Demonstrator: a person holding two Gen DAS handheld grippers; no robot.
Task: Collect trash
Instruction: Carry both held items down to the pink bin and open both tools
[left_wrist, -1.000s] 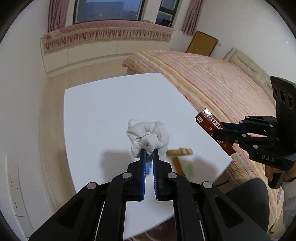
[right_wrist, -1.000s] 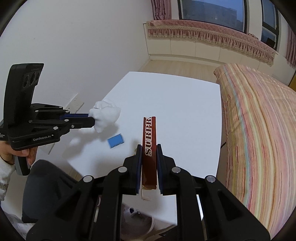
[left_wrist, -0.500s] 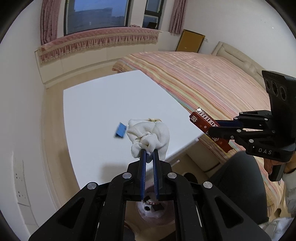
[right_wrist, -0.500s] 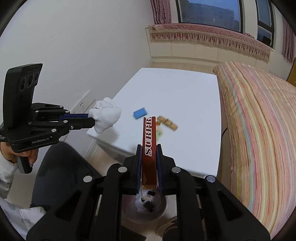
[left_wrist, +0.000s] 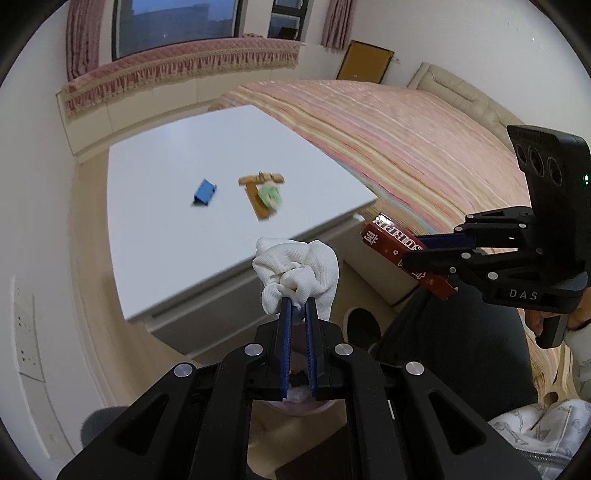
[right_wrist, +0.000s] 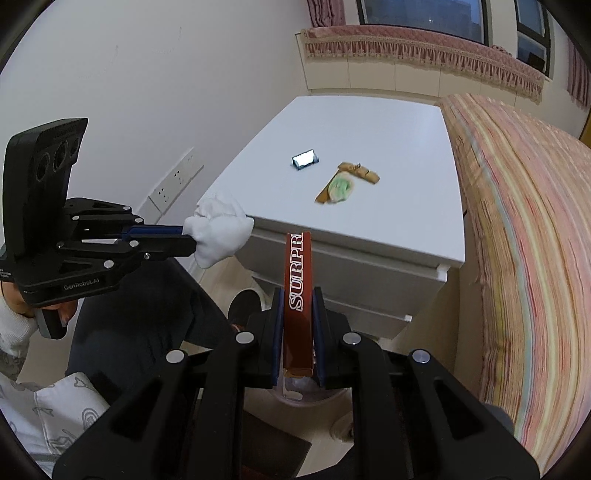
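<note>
Crumpled tissue (left_wrist: 295, 271), soft and light, is pinched by left gripper (left_wrist: 297, 308) | stiff wrapper (right_wrist: 298, 284) is clamped mid-length by right gripper (right_wrist: 298, 295)

White cloth wad (left_wrist: 295, 273): soft, waffle-textured, matt. Red box (right_wrist: 298, 291): glossy card w/ printed letters. Grippers: matt black plastic, shiny metal screws. Table (left_wrist: 177, 155): smooth, semi-matt white. Tan scraps (right_wrist: 354, 177): probably wood or card; blurred. Bedspread (left_wrist: 406, 122): striped fabric.
</note>
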